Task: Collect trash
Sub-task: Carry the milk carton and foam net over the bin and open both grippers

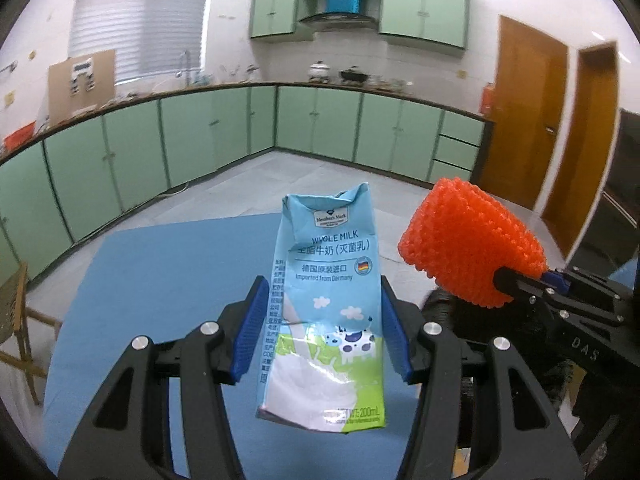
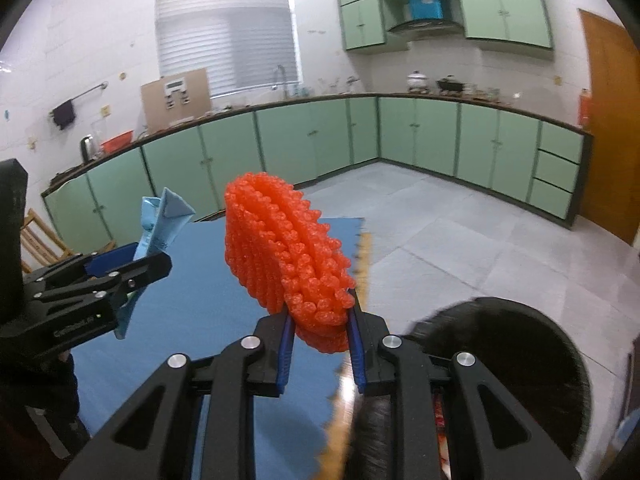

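My left gripper (image 1: 323,320) is shut on a crumpled light-blue whole-milk carton (image 1: 326,300) and holds it upright above the blue mat (image 1: 160,280). My right gripper (image 2: 320,332) is shut on an orange foam fruit net (image 2: 284,252), also held above the mat. In the left wrist view the net (image 1: 472,240) and the right gripper (image 1: 516,282) are at the right. In the right wrist view the left gripper (image 2: 136,268) with the carton (image 2: 160,220) is at the left.
A black round bin (image 2: 500,364) stands low at the right, beside the mat (image 2: 200,320). Green kitchen cabinets (image 1: 200,132) line the far walls, with grey tile floor (image 2: 460,232) between. A wooden chair (image 1: 16,320) stands at the left. Brown doors (image 1: 528,112) are at the right.
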`<state>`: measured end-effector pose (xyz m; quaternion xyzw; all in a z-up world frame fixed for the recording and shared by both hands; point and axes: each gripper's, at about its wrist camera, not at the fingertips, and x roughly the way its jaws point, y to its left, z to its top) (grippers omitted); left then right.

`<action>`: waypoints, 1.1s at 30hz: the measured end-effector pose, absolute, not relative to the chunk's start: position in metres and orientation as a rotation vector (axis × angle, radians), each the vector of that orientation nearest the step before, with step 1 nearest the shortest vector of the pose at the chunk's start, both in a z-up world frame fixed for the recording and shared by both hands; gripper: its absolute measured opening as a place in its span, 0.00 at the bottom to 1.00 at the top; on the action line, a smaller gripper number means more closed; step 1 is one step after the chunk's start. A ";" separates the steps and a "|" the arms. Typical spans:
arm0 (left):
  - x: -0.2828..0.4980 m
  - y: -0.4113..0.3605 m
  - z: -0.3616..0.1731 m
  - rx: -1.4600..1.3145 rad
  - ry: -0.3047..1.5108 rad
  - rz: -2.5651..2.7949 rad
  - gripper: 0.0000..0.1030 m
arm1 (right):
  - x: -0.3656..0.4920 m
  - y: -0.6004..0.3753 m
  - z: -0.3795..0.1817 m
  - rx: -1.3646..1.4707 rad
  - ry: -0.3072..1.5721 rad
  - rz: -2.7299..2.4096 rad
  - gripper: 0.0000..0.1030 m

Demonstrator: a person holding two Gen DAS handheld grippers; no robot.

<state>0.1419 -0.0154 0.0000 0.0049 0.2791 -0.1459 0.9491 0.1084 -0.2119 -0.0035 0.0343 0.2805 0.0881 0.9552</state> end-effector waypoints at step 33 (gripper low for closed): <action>0.145 -0.241 -0.070 0.116 0.674 -0.703 0.50 | 0.019 -0.401 -0.057 0.192 0.607 -0.236 0.23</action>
